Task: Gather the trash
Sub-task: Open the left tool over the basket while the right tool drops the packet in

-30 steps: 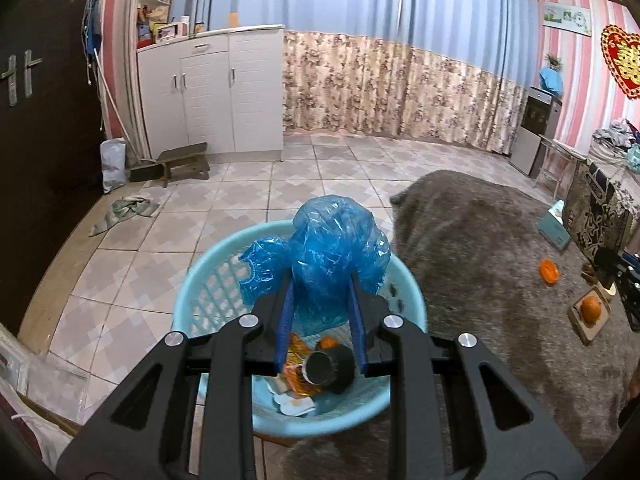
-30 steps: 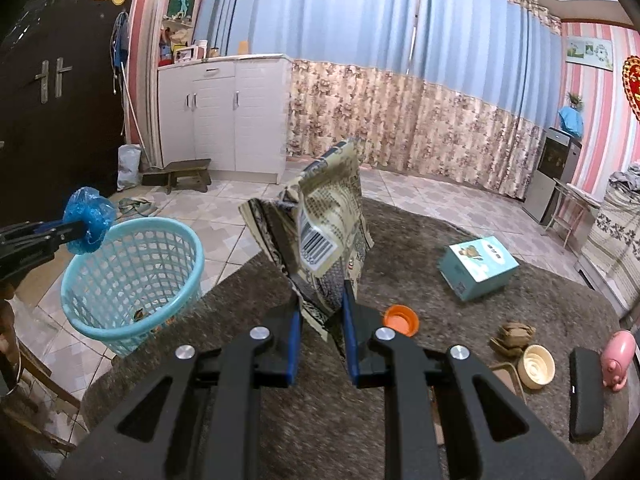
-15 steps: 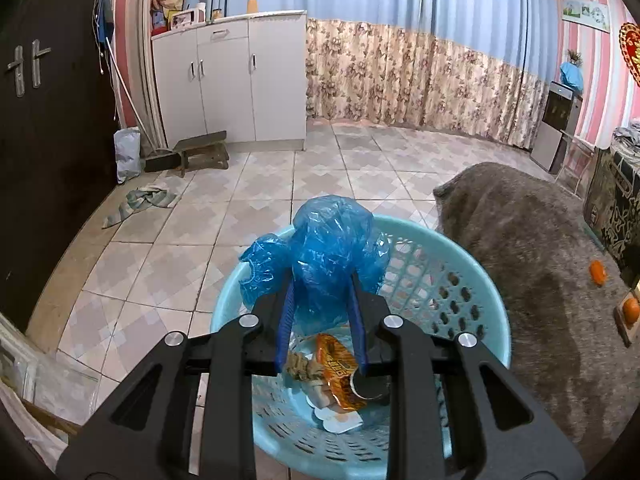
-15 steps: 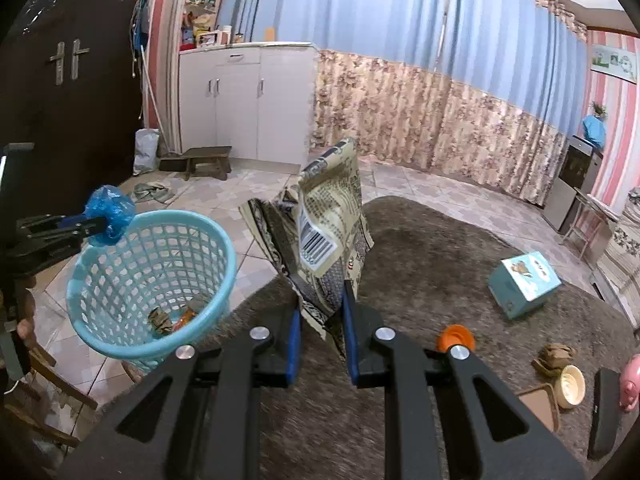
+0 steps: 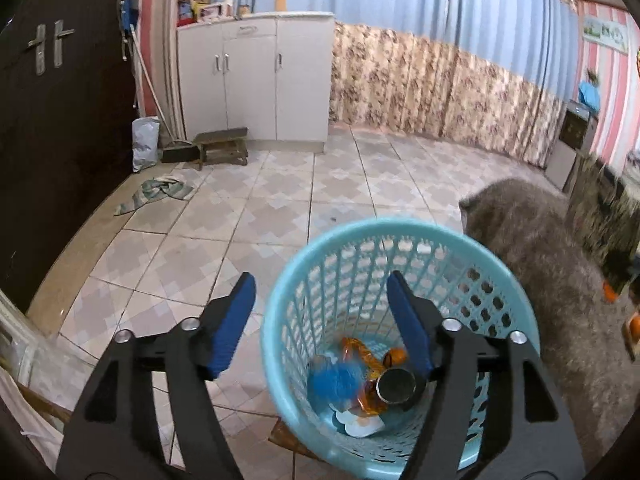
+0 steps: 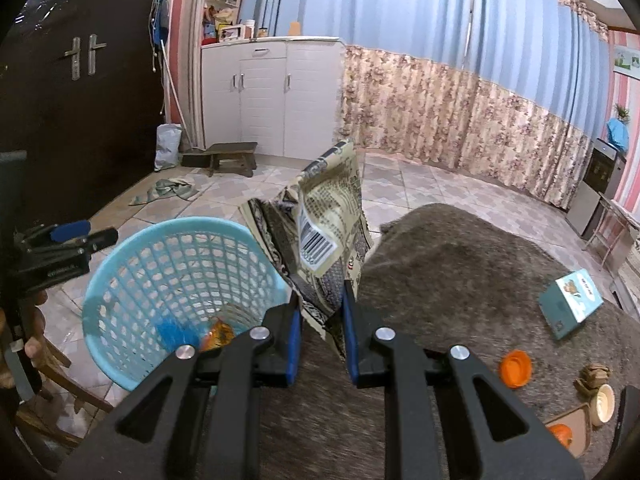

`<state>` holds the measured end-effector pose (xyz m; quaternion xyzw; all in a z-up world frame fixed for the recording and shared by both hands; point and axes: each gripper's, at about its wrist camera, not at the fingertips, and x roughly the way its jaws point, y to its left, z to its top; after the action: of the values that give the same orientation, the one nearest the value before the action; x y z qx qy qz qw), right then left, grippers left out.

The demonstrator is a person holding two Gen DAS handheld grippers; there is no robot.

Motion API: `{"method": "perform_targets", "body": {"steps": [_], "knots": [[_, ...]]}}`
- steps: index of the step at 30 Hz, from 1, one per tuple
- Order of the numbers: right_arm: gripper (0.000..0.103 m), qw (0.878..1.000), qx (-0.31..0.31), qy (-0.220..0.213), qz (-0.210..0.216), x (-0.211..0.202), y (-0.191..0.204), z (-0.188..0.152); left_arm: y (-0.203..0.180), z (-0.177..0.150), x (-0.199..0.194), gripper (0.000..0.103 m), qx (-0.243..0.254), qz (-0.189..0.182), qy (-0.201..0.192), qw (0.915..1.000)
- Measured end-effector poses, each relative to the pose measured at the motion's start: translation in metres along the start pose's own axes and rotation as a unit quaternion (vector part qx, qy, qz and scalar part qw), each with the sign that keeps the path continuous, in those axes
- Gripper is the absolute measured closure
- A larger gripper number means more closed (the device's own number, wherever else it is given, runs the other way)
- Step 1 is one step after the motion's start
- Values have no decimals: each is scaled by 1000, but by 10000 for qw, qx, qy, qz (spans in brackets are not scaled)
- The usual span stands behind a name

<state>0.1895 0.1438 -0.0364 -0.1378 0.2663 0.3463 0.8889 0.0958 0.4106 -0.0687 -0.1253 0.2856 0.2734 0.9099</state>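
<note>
The blue plastic wad already lies in the light-blue basket with other scraps under the empty, opening left hand-held gripper, while the right hand-held gripper clamps a crumpled snack bag just beside the rim, undropped, and an orange cap remains on the grey rug.

Even, soft indoor light fills both views; fisheye bending curves the curtains and darkens the corners, and the basket is motion-blurred.

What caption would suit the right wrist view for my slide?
Right hand-held gripper shut on a crumpled snack bag, beside the blue basket holding trash.
</note>
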Motion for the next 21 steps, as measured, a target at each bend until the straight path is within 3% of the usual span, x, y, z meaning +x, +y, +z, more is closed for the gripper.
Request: {"method": "perform_targets", "body": {"steps": [6,15,20,21], "knots": [[84,9994,-136,57,300,13,37,0,12,11,-17,21,-185,52,-276,9994],[82,9968,-324,345,645,44,77,-6,25,-2,-12,18,-216,235,-169,9993],[72,9968,-361,467,542,59,79,-8,29,-4,-11,16,-273,288,-148,9991],[62,9968,-379,484,515,62,80,-8,30,-4,-12,16,-263,308,-148,9991]]}}
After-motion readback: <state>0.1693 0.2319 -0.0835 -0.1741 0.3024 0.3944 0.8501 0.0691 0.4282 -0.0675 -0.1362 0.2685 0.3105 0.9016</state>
